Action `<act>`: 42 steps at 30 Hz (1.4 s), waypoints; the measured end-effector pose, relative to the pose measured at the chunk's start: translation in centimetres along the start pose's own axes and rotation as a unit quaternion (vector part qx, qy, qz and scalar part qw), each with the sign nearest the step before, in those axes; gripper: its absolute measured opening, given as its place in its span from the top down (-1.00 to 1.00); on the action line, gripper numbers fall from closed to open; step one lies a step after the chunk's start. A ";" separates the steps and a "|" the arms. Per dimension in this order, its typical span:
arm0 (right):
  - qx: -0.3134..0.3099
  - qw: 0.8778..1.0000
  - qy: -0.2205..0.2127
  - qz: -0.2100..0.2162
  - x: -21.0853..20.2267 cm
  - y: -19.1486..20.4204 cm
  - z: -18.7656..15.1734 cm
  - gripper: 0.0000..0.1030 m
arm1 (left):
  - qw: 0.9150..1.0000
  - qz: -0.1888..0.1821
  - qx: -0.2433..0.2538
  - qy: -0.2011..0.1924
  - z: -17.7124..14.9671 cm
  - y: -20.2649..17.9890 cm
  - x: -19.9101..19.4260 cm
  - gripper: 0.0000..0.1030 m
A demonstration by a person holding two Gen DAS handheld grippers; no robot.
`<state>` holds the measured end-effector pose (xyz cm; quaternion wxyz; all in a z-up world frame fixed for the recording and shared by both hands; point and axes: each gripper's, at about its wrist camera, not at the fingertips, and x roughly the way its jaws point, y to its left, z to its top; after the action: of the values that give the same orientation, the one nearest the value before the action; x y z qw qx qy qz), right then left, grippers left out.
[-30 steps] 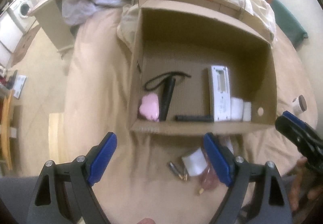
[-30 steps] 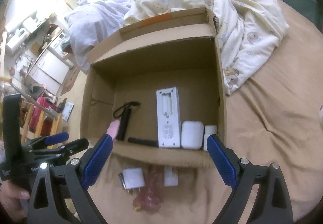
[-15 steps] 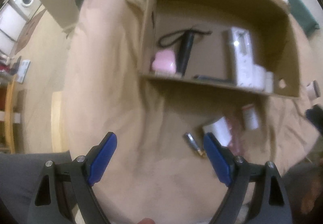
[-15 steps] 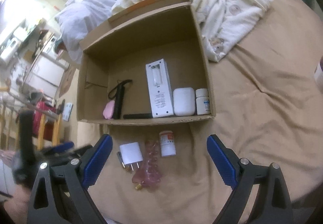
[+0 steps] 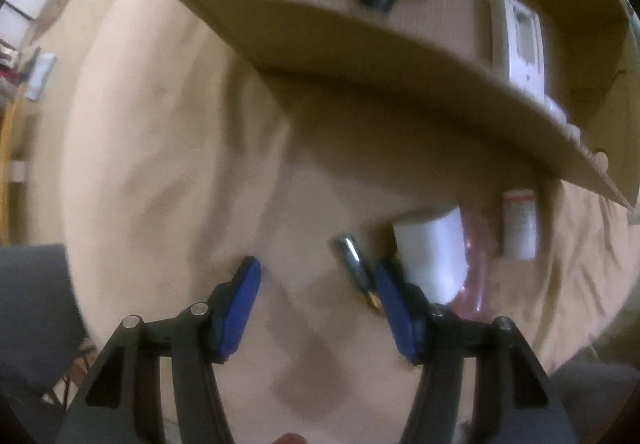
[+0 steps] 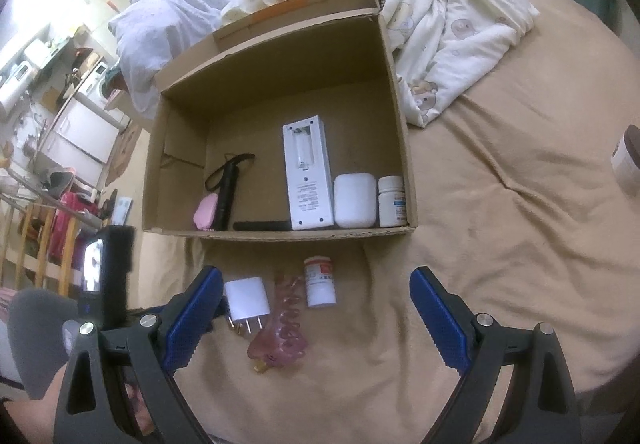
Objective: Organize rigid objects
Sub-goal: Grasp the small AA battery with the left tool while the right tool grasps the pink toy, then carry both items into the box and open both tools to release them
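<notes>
Low over the tan sheet, my left gripper (image 5: 319, 265) points straight down and its jaws are closing. A small metal cylinder with a brass tip (image 5: 354, 260) lies between them beside the right pad; the left pad stands clear of it. Just right of it lie a white charger plug (image 5: 432, 248), a pink hair clip (image 5: 476, 244) and a small pill bottle (image 5: 520, 224). My right gripper (image 6: 316, 272) hangs open above the plug (image 6: 246, 298), clip (image 6: 286, 328) and bottle (image 6: 319, 280). Its left finger hides the cylinder. The cardboard box (image 6: 400, 116) holds a white remote (image 6: 306, 176) and several small items.
A rumpled quilt (image 6: 448, 4) lies behind the box. A brown-lidded jar (image 6: 626, 160) stands at the right edge of the bed. The left gripper's body (image 6: 116, 264) and a grey-clad knee (image 6: 40, 340) are at the lower left. Room furniture lies beyond the bed's left side.
My left gripper has dropped close to the sheet over the metal cylinder, and its jaws have narrowed. The right gripper drew back a little from the box, then held still.
</notes>
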<state>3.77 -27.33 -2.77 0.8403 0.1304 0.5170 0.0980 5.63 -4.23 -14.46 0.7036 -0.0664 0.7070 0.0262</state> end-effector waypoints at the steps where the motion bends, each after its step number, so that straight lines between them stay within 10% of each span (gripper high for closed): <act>1: -0.002 1.000 0.000 -0.001 0.1 0.1 0.0 -0.94 | 1.000 0.005 0.003 0.001 -0.2 -0.1 0.2 -0.06; 6: -0.007 1.000 0.008 -0.002 0.5 0.5 0.1 -0.94 | 1.000 0.007 0.020 -0.005 -0.8 0.0 0.3 0.82; 15: 0.038 0.990 0.120 0.069 4.6 0.2 -1.4 -0.94 | 0.998 0.007 0.060 -0.036 0.2 1.0 -4.0 0.82; 19: 0.050 0.980 0.172 0.087 7.3 0.5 -2.4 -0.04 | 0.992 0.021 0.104 -0.067 0.4 1.1 -7.1 0.82; 22: 0.054 0.975 0.198 0.080 9.2 0.7 -3.1 0.25 | 0.990 0.026 0.116 -0.081 1.0 2.0 -8.5 0.82; 42: -0.039 0.978 0.203 0.010 14.2 5.8 -4.0 0.41 | 0.991 -0.006 0.104 -0.088 3.0 1.8 -7.0 0.82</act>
<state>6.34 -17.15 -14.64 0.7214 0.0804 0.6710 0.1511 8.40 -1.61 -7.56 0.7660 0.0055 0.6411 -0.0459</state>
